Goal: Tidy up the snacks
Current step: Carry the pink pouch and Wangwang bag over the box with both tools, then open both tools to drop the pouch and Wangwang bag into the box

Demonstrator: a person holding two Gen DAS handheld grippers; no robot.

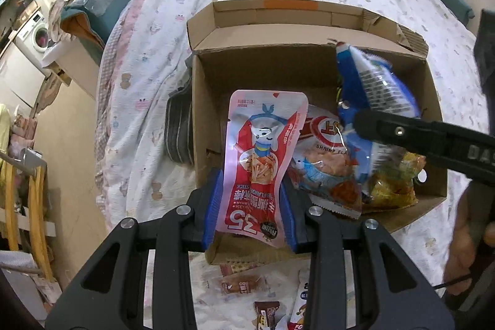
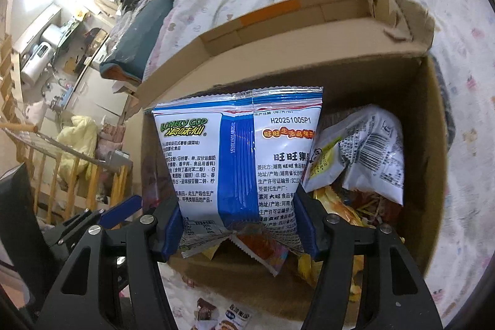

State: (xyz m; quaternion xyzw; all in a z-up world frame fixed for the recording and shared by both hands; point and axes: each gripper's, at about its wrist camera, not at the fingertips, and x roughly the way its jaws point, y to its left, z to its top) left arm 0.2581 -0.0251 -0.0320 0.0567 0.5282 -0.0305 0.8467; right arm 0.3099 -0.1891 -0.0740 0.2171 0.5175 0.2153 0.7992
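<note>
An open cardboard box (image 1: 247, 73) lies on the bed and holds several snack packs. My left gripper (image 1: 249, 206) is shut on a pink and red stick-snack pack (image 1: 263, 150), held over the box's near left part. My right gripper (image 2: 239, 225) is shut on a blue and white Lonely God pack (image 2: 238, 156), held over the box (image 2: 427, 144). That pack (image 1: 374, 95) and the right gripper's black finger (image 1: 417, 135) also show in the left wrist view, over the box's right side.
In the box lie a shrimp-flavour pack (image 1: 328, 163), a yellow pack (image 1: 393, 178) and a white barcode pack (image 2: 374, 150). More small snacks (image 1: 244, 283) lie on the bedsheet in front of the box. A grey object (image 1: 178, 132) rests against the box's left wall.
</note>
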